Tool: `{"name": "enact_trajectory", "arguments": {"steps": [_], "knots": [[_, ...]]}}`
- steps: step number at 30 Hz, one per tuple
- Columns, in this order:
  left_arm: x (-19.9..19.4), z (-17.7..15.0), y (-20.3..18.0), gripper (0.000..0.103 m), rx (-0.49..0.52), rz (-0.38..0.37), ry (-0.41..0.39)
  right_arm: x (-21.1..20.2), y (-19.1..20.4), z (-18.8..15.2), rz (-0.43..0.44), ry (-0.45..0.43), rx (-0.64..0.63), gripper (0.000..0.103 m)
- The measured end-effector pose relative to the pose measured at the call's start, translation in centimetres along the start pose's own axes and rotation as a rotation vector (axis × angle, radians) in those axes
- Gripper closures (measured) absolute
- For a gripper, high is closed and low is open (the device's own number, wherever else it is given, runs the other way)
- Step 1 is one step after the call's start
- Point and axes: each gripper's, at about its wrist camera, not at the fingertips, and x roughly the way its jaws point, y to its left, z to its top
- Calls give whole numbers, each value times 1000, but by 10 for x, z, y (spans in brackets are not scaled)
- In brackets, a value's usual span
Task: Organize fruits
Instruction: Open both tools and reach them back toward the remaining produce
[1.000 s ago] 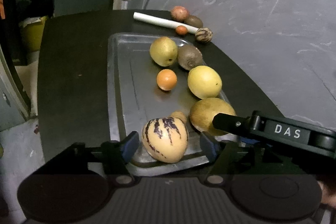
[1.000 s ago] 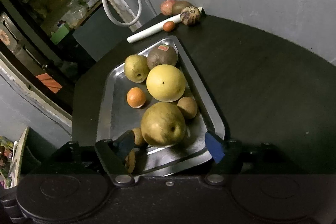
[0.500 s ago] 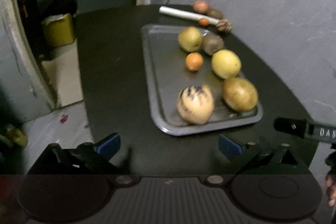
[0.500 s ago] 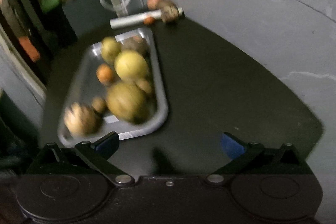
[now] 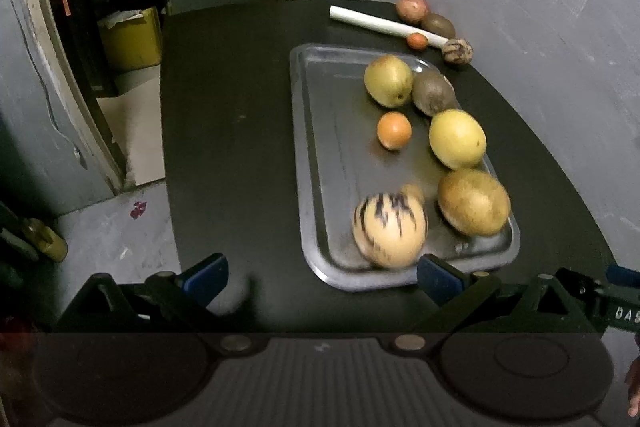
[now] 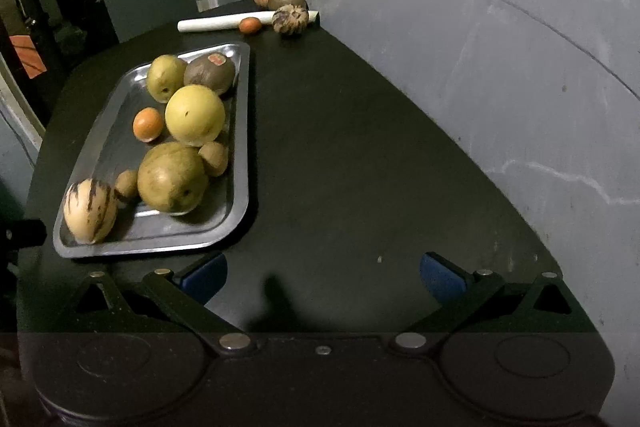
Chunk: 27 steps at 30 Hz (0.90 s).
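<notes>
left gripper [image 5: 320, 277] wide open, empty | right gripper [image 6: 322, 277] wide open, empty | fruit on tray [image 6: 240, 131]

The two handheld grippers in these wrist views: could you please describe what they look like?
Both are matte black. The left gripper and the right gripper each have two angular, triangulated linkage fingers tipped with blue pads, pinned by silver pivot bolts to a ribbed black body with round housings. In the left view, the right gripper's side bears white letters "DAS". No cables or sleeves show.
</notes>
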Motion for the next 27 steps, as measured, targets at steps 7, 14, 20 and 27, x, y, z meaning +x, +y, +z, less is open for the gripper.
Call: {"name": "enact_trajectory", "arguments": {"steps": [7,14,20,27], "knots": [[13,35,-14,1,15,11,-11,3,-12,21,26,-98,25,1],[38,90,-40,1,63,-16,-32,21,-17,57,80,-213,42,1],[65,157,-64,1,88,-35,-90,59,-1,108,128,-241,20,1],[135,230,-97,1,60,-19,-50,112,16,167,132,-242,-29,1]]}}
